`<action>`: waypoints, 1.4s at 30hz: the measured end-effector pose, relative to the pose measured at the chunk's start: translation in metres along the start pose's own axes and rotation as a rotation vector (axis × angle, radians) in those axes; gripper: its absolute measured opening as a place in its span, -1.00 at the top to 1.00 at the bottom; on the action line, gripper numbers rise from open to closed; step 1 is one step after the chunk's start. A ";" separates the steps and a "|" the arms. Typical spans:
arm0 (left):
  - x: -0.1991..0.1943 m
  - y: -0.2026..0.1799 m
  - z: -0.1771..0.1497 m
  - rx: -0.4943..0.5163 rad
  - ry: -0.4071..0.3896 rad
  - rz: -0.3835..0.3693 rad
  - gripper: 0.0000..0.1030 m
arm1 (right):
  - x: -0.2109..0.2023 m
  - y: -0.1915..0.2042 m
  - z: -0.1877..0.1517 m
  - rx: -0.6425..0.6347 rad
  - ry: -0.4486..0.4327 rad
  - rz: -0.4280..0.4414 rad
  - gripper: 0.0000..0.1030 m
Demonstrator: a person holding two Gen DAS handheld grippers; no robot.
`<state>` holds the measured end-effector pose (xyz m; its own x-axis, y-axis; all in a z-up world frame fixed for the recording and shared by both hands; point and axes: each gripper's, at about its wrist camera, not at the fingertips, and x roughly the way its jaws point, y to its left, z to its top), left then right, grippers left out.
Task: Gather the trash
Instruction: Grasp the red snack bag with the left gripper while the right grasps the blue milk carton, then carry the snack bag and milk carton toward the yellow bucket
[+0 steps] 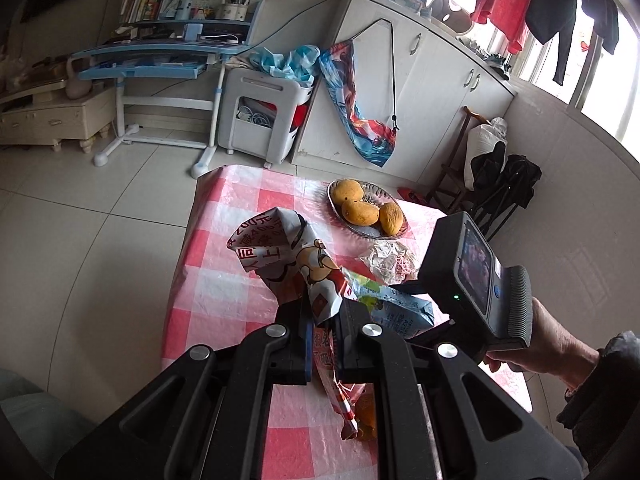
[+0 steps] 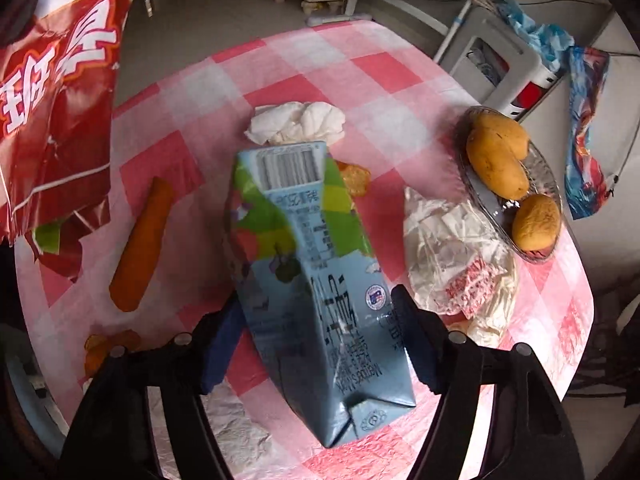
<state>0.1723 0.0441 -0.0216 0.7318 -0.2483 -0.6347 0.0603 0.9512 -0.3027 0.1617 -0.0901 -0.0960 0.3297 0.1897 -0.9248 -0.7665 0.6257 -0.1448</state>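
My left gripper is shut on a crumpled red-and-white printed flyer and holds it above the table; the same flyer hangs at the top left of the right wrist view. My right gripper is shut on a squashed blue-and-green drink carton, lifted over the table; the carton also shows in the left wrist view. On the pink checked tablecloth lie a white tissue wad, a crumpled white wrapper and orange peel pieces.
A glass dish with three yellow-orange fruits stands at the table's far side. Beyond the table are a white bin with a blue bag, a blue desk and white cabinets. A chair with dark clothes stands at the right.
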 end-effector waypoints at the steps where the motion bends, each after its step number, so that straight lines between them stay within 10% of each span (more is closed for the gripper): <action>1: 0.000 0.000 0.000 0.002 -0.001 -0.002 0.85 | -0.005 -0.004 -0.006 0.049 -0.034 0.006 -0.28; 11: -0.015 -0.016 -0.004 0.037 -0.041 -0.031 0.85 | -0.084 -0.024 -0.092 0.485 -0.409 0.108 -0.26; 20: -0.040 -0.032 -0.018 0.095 -0.074 -0.004 0.85 | -0.128 0.014 -0.110 0.539 -0.560 0.215 -0.26; 42: -0.102 -0.044 -0.085 0.157 -0.074 0.040 0.85 | -0.114 0.155 -0.171 0.435 -0.394 0.350 -0.26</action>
<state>0.0371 0.0122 -0.0035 0.7836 -0.2012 -0.5878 0.1314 0.9784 -0.1597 -0.0892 -0.1438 -0.0731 0.3418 0.6458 -0.6827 -0.6001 0.7090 0.3703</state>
